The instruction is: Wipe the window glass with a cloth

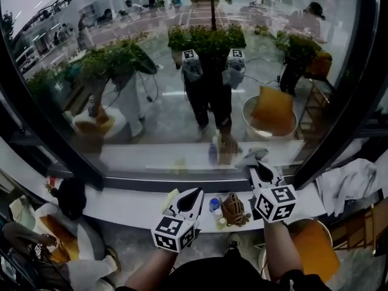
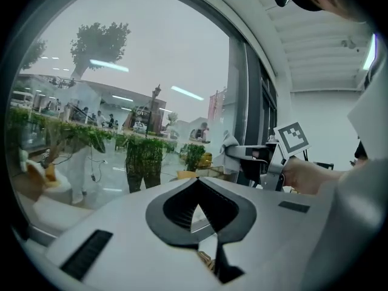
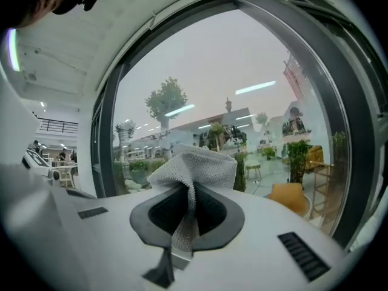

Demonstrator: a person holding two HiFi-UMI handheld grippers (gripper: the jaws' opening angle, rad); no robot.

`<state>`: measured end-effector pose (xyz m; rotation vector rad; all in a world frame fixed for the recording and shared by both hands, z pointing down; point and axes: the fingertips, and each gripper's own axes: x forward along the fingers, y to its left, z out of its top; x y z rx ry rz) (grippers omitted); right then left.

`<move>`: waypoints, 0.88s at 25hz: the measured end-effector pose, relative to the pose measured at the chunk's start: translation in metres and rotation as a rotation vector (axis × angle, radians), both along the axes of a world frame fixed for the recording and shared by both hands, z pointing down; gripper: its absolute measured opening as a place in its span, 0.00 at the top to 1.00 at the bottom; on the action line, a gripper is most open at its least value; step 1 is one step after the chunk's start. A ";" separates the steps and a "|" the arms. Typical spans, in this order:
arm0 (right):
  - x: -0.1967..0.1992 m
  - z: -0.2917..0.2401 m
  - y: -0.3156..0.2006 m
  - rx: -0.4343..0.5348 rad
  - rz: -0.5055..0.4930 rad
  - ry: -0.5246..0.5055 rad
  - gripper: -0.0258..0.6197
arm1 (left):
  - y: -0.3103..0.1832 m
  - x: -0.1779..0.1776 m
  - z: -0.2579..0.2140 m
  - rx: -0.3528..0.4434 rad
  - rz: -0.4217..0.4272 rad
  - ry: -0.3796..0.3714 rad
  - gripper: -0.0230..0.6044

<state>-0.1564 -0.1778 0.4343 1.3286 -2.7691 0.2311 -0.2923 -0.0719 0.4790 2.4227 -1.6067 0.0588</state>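
Two jaws of the right gripper (image 3: 187, 194) are pinched together on a grey woven cloth (image 3: 193, 163), whose loose folds bunch up above the tips and point at the pane. In the head view this gripper (image 1: 262, 172) is raised over the white sill (image 1: 121, 206), with the cloth (image 1: 253, 156) close to the bottom edge of the window glass (image 1: 182, 71), near the dark lower frame. Whether the fabric actually touches the glass cannot be told from any view.

The left gripper (image 2: 195, 187) has its jaws closed tip to tip with nothing between them. It hangs lower and nearer the person (image 1: 193, 196), apart from the pane and playing no part in the wiping.

On the sill between the two grippers sit a small bottle with a blue cap (image 1: 214, 205) and a brown tangled object (image 1: 233, 210). A pale cloth (image 1: 354, 180) lies off to the right, beyond the frame.

The glass shows reflections and the plaza outside, but no streaks, wet bands or cleaned patches. By my reading the wiping is at or near its start. The cloth is gripped and brought to the lower right part of the pane, while the wide upper and left stretches appear yet to be covered.
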 end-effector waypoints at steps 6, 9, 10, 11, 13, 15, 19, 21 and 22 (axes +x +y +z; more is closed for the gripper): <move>-0.042 0.037 0.089 -0.054 -0.035 0.014 0.90 | 0.069 -0.032 0.015 -0.014 0.002 -0.029 0.95; -0.060 0.052 0.124 -0.075 -0.045 0.018 0.90 | 0.096 -0.047 0.025 -0.028 0.010 -0.035 0.95; -0.065 0.056 0.135 -0.081 -0.047 0.017 0.90 | 0.104 -0.050 0.028 -0.034 0.013 -0.037 0.95; -0.068 0.060 0.145 -0.087 -0.049 0.017 0.90 | 0.112 -0.051 0.030 -0.039 0.015 -0.034 0.95; -0.073 0.068 0.165 -0.097 -0.055 0.020 0.90 | 0.124 -0.051 0.033 -0.044 0.017 -0.024 0.95; -0.076 0.075 0.183 -0.106 -0.061 0.029 0.90 | 0.132 -0.047 0.037 -0.046 0.021 -0.015 0.95; -0.079 0.076 0.211 -0.097 -0.078 0.050 0.90 | 0.145 -0.035 0.044 -0.043 0.035 -0.017 0.95; -0.076 0.071 0.219 -0.073 -0.077 0.061 0.90 | 0.147 -0.026 0.043 -0.036 0.048 -0.025 0.95; -0.072 0.069 0.223 -0.065 -0.073 0.066 0.90 | 0.147 -0.020 0.042 -0.034 0.058 -0.025 0.95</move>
